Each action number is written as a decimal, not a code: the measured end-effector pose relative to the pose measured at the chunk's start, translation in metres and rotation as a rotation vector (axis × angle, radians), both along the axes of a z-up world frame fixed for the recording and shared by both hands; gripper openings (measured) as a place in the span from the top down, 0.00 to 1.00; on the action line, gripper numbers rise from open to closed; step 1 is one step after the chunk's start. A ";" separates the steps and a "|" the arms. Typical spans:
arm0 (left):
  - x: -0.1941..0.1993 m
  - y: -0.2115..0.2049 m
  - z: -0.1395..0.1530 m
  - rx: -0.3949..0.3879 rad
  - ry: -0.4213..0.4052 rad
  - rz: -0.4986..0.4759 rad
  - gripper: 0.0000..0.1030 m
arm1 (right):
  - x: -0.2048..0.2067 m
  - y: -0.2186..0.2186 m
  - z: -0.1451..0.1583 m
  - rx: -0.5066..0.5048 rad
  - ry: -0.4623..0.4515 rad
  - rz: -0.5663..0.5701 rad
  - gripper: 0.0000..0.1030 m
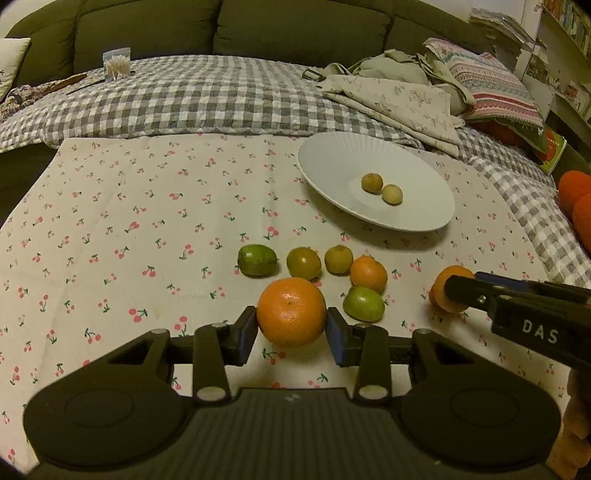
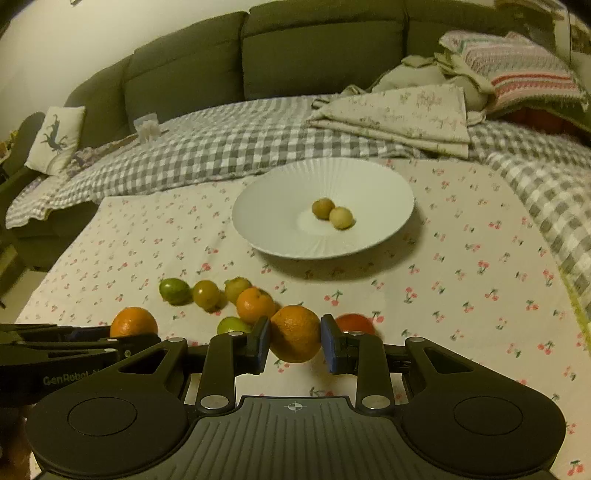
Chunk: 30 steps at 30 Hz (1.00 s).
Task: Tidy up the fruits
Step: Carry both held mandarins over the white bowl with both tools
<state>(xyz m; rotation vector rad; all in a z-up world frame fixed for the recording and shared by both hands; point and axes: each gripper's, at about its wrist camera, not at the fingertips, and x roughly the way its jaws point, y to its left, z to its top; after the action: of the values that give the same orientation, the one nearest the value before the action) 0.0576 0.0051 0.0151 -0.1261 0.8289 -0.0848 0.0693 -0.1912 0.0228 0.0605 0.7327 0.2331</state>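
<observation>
Nearest, L hand-held gripper (image 1: 291, 334) has both pads closed against a big orange (image 1: 291, 312), taken across its widest part. Can't tell if it's lifted or resting on the cherry-print cloth (image 1: 110, 229). R hand-held gripper (image 2: 294, 341) grips a second orange (image 2: 295, 333) the same way, w/ a red fruit (image 2: 355, 324) just behind its right finger.

Handling, as a guess: oranges are firm, moderately heavy, skin dimpled so not too slippery; round, so a hold off the equator could let them squirt out. Mid-girth grip looks right; squeeze modestly, no bruising.

Just beyond, the loose cluster: two green limes (image 1: 257, 260) (image 1: 364, 302), two yellow-green fruits (image 1: 304, 263) (image 1: 338, 259), a small orange (image 1: 368, 274). Some touch or nearly touch, so they'd roll if nudged.

Farther, the white ribbed plate (image 1: 332, 162) holds two small tan fruits (image 1: 372, 183) (image 1: 392, 194) near centre, touching each other. Lots of bare plate around them. It's prob. ceramic w/ a low sloped rim, so set fruit down gently or it rolls.

Room: cloth left of cluster is open; path fwd to plate passes over the cluster, so go high. Both grippers sit close side by side – collision risk. Beyond the plate, checked blanket (image 1: 192, 99) and folded linens (image 1: 402, 103), then sofa (image 1: 295, 33).
</observation>
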 end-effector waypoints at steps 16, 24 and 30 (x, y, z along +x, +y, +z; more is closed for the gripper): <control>0.016 -0.007 0.015 0.020 -0.063 0.007 0.63 | -0.003 -0.003 0.017 -0.017 -0.068 -0.003 0.72; 0.033 -0.020 0.022 0.063 -0.102 -0.026 0.63 | 0.003 -0.008 0.020 -0.021 -0.086 -0.021 0.72; 0.051 -0.022 0.026 0.048 -0.109 -0.046 0.63 | 0.011 -0.013 0.024 -0.012 -0.097 -0.035 0.72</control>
<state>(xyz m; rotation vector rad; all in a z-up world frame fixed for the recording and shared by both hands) 0.1084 -0.0170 0.0413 -0.0566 0.7241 -0.1137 0.0800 -0.2043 0.0468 0.0502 0.6359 0.1972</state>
